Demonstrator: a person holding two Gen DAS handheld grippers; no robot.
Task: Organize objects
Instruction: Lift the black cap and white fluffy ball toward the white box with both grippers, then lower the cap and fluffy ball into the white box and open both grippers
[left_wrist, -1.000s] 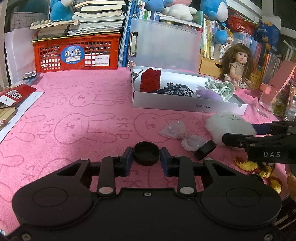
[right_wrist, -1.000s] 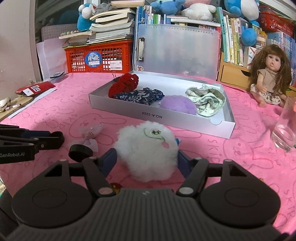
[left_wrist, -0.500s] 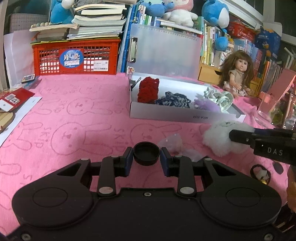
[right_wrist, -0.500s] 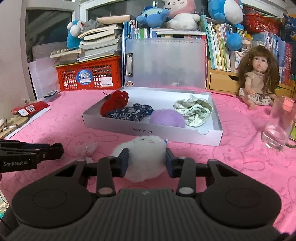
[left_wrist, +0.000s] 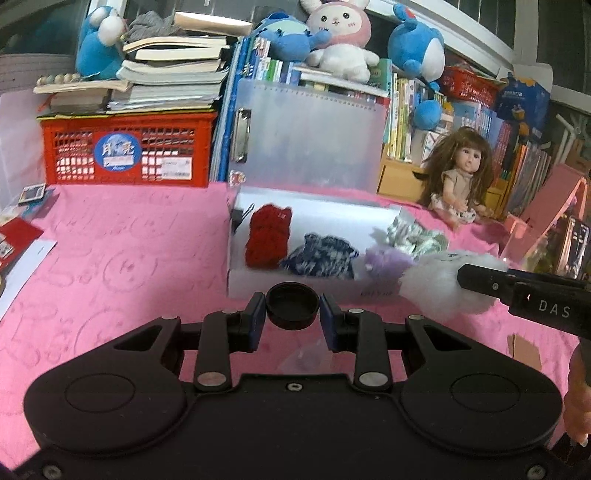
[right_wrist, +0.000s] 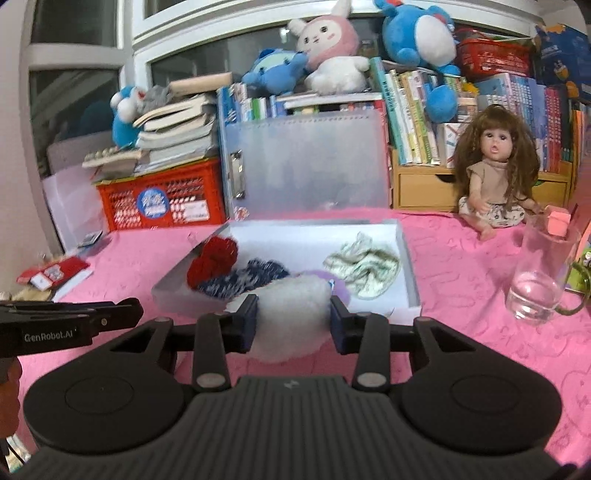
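Note:
My left gripper (left_wrist: 292, 311) is shut on a small black round cap (left_wrist: 291, 304), held above the pink cloth just in front of the white box (left_wrist: 325, 206). My right gripper (right_wrist: 293, 318) is shut on a white fluffy toy (right_wrist: 291, 310), lifted at the box's near edge; the toy (left_wrist: 436, 284) and a right finger (left_wrist: 480, 281) also show in the left wrist view. Inside the box lie a red knitted piece (left_wrist: 267, 236), a blue patterned cloth (left_wrist: 321, 254), a purple puff (left_wrist: 388, 260) and a green-white cloth (left_wrist: 413, 236).
A clear folder (right_wrist: 310, 166) stands behind the box, with a red crate (right_wrist: 162, 199) of books to its left. A doll (right_wrist: 495, 173) sits at the back right. A glass (right_wrist: 539, 273) stands right of the box. A pale bow (left_wrist: 303, 363) lies under my left gripper.
The right jaws closed on the white fluffy toy and lifted it toward the box. The left gripper rose with the black cap and moved closer to the box.

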